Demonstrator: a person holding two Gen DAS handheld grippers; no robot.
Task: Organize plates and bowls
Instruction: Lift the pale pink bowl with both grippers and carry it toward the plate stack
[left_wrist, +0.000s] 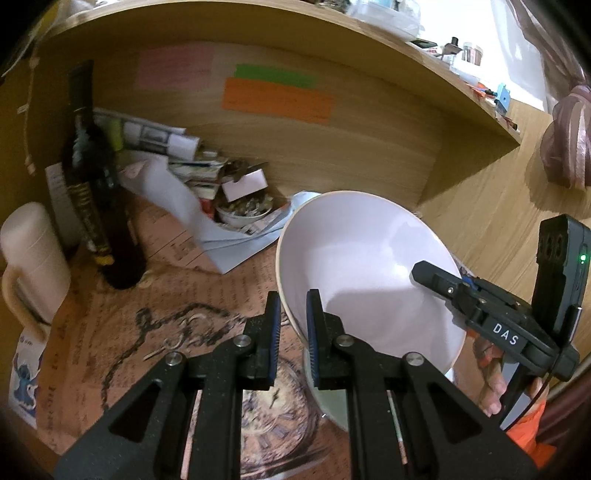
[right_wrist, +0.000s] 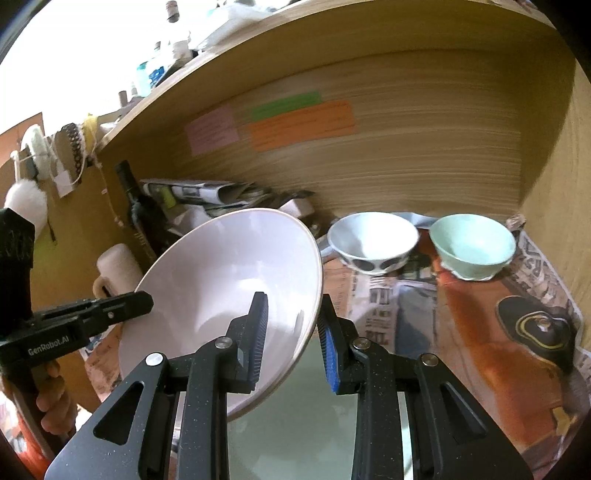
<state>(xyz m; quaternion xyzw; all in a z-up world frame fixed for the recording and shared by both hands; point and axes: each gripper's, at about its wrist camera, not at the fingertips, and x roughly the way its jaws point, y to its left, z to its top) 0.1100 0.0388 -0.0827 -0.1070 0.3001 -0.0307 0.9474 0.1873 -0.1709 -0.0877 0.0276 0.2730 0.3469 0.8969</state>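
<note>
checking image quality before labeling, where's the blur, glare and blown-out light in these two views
Left wrist view: window at top right blown out, soft sheen inside the white bowl, shelf edges bowed by the fisheye. Right wrist view: top left overexposed, wood-grain back panel smeared by motion blur, far bowls slightly soft.
</note>
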